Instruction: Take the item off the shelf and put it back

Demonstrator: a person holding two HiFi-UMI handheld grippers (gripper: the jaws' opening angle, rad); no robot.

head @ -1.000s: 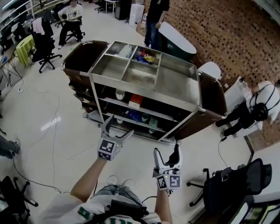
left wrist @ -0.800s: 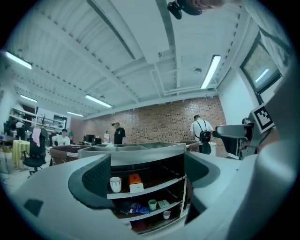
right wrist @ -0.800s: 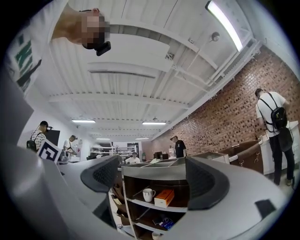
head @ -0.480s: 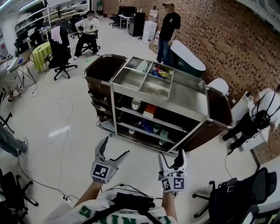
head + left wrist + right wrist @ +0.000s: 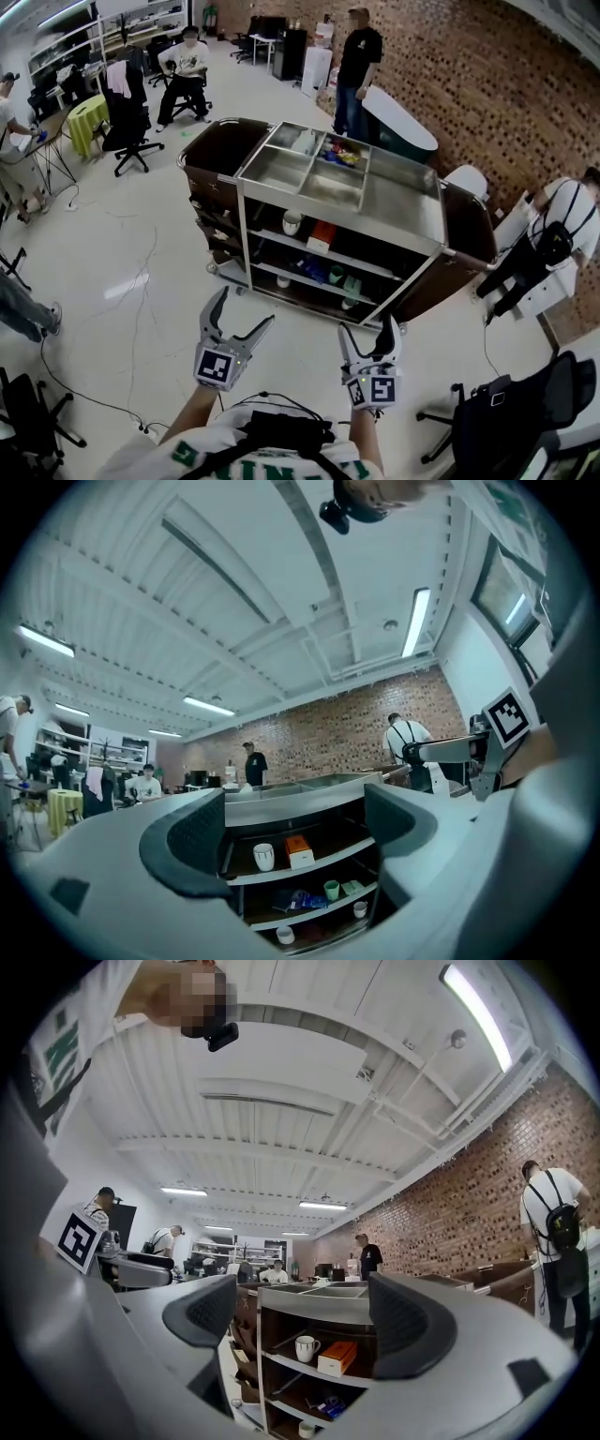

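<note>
Lower centre of frame, facing cart (image 5: pixel 398 202) | left tongs (image 5: pixel 246 307) empty, closing | right tongs (image 5: pixel 368 330) apart, empty | cup (image 5: pixel 292 222) on shelf (image 5: pixel 370 269)

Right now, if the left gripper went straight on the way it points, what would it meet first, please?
Probably the cart, at its upper shelf near the orange box and white cup; only open floor lies between, though depth is hard to judge. The left gripper is empty, its jaws closing.
</note>
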